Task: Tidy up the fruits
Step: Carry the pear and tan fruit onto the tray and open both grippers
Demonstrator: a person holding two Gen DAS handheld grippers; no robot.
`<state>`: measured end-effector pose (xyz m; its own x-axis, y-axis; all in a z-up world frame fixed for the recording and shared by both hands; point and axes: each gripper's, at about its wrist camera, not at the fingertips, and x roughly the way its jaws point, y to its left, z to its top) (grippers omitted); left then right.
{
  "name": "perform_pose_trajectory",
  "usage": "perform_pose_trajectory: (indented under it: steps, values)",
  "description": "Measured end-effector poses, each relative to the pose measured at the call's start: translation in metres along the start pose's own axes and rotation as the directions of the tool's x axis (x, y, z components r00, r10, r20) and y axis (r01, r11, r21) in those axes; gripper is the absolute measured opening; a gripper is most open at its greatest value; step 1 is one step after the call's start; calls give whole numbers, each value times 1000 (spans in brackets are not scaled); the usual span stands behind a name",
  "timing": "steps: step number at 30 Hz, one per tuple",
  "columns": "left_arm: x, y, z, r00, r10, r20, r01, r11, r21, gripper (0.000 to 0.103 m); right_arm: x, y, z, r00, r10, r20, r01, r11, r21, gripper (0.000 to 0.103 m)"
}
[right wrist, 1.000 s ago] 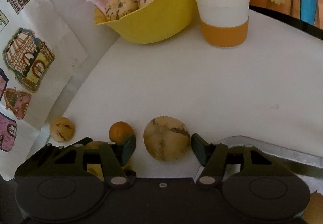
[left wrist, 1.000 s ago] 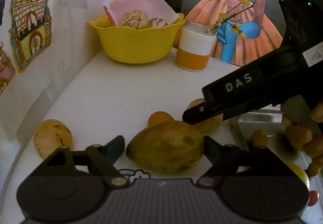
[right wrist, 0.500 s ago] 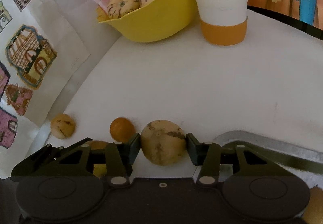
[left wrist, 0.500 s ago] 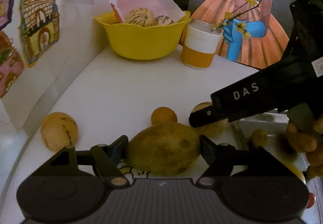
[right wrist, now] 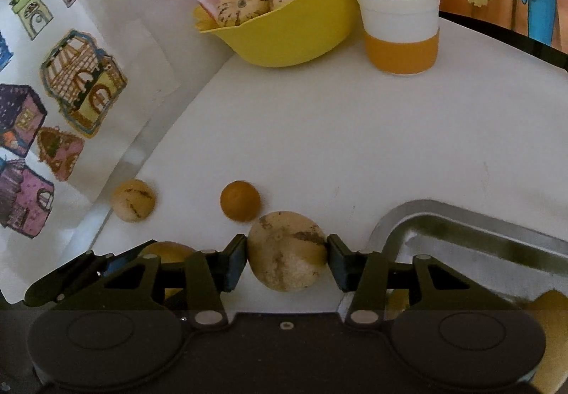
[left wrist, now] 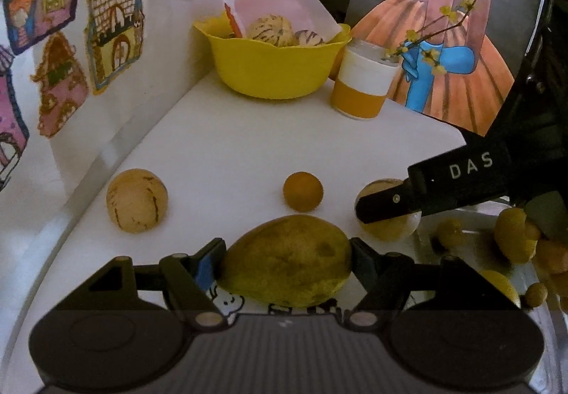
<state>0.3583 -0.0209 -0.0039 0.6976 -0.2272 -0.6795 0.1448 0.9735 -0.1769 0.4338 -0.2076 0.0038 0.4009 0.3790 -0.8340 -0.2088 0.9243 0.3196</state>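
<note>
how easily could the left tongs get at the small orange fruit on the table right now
Probably not yet: the left tongs are shut on the mango, which fills them. The small orange fruit lies just beyond the mango on bare table, nothing on top of it, so the path looks free once the mango is released.

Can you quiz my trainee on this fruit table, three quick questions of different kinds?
1. True or false: the left hand-held gripper is shut on the small orange fruit.
2. Multiple choice: the striped fruits lie in A) the metal tray, B) the yellow bowl, C) the jar.
3. Fill in: the right hand-held gripper holds the round ____ fruit.

Key: 1 false, it grips the large oval yellow-green fruit; 2 B; 3 tan.
</note>
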Motion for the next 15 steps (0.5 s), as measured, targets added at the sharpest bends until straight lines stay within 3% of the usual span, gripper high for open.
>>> perform_pose_trajectory:
  steps: [15]
  values:
    - [-51,-48,-13,995,-93,46,91,994,54,78,-77,-15,-34,997,-4,72,4,1000,0,50]
